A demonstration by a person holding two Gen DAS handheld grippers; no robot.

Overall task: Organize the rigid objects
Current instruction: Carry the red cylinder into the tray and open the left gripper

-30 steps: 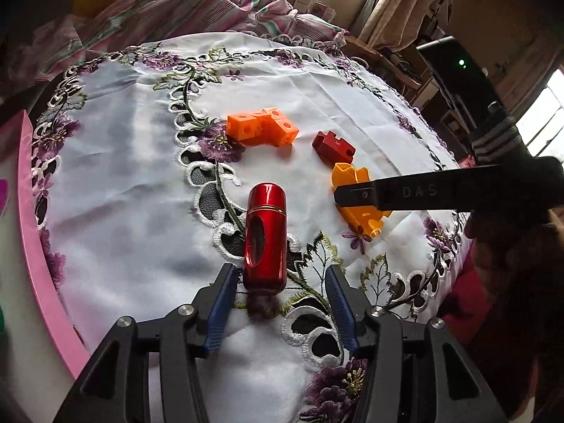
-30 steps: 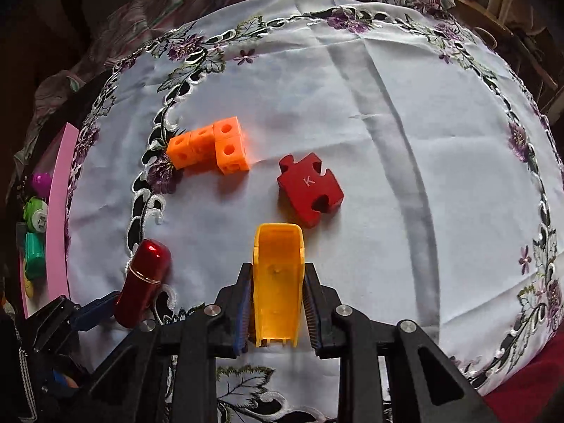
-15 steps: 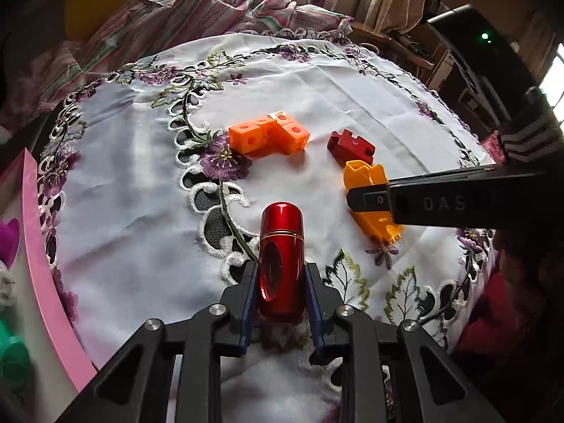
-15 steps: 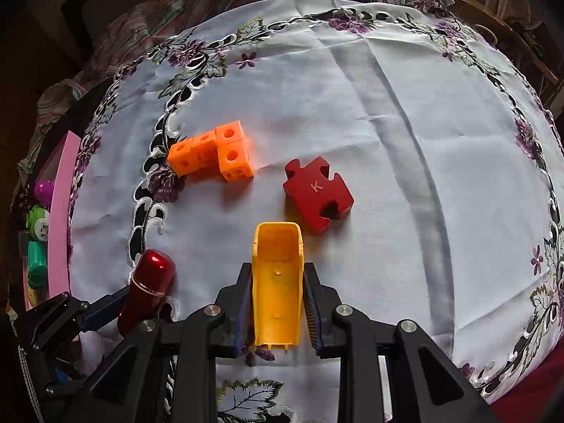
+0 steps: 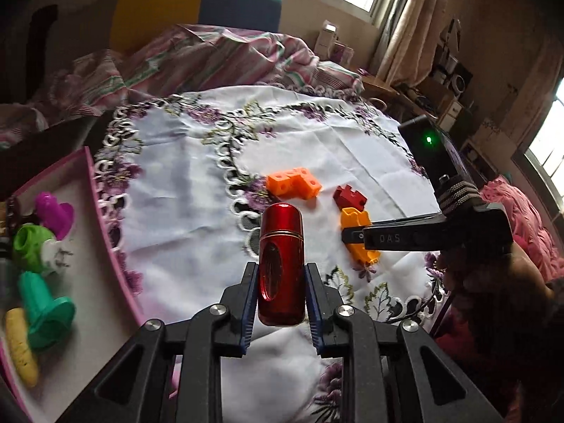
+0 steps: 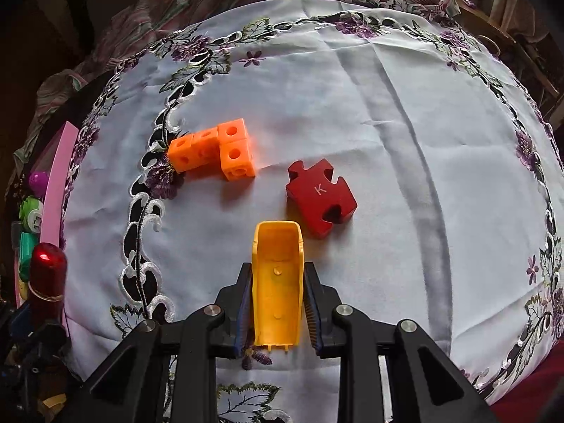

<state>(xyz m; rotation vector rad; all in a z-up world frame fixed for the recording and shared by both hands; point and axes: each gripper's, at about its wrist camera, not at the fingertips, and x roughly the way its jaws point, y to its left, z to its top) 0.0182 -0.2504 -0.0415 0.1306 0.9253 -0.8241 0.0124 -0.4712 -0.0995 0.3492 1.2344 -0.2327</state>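
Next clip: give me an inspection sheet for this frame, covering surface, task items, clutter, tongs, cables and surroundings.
Surface: white embroidered tablecloth with purple flowers, creased.
Job's things: red cylinder held in the left tongs; yellow plastic piece held in the right tongs; orange cube block and red K puzzle piece lying loose on the cloth, apart.
Clutter: pink-rimmed tray at the left edge holds purple, green, teal and yellow toys.
Tongs: both shut on their items.
Cables: nothing seen.
Surroundings: striped bedding behind the cloth, curtained windows, crowded shelves at right.
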